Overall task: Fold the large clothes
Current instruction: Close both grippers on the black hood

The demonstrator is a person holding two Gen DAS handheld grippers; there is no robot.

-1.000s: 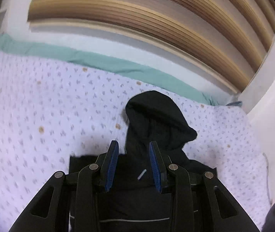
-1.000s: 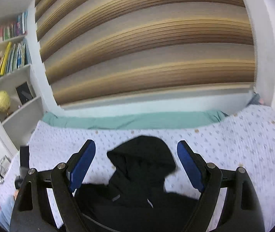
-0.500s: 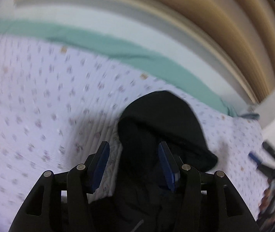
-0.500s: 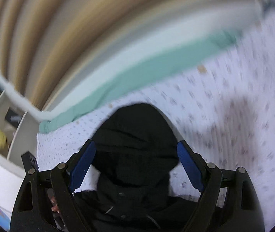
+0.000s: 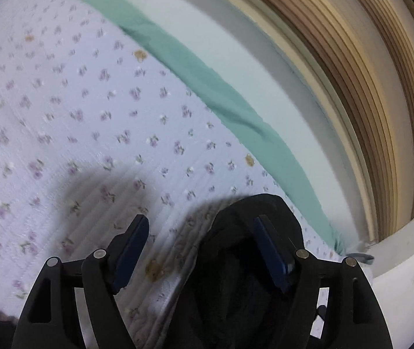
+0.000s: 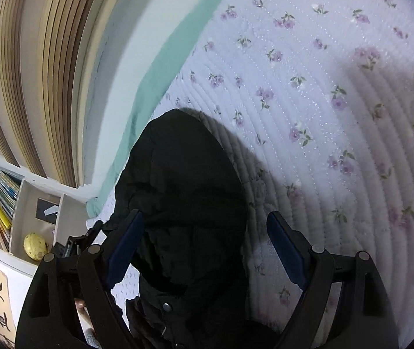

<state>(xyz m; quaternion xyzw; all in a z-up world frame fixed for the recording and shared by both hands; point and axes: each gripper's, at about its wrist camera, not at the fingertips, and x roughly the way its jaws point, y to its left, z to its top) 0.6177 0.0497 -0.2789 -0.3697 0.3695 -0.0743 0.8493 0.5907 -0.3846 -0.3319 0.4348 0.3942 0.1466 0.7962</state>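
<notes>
Bed with a white floral quilt [image 6: 308, 93], filling the right of the right wrist frame. Black hooded jacket [image 6: 183, 192] lying right on it, lower centre. Green sheet [image 5: 207, 75] running diagonally along the far edge.

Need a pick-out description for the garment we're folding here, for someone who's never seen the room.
Start at the bed, covered by a pale quilt printed with small purple flowers, its far edge trimmed by a green sheet along the wall. On that quilt lies one dark heap: a black hooded jacket, its rounded hood pointing toward the green edge. It is the only black, unpatterned thing on the bed.
</notes>
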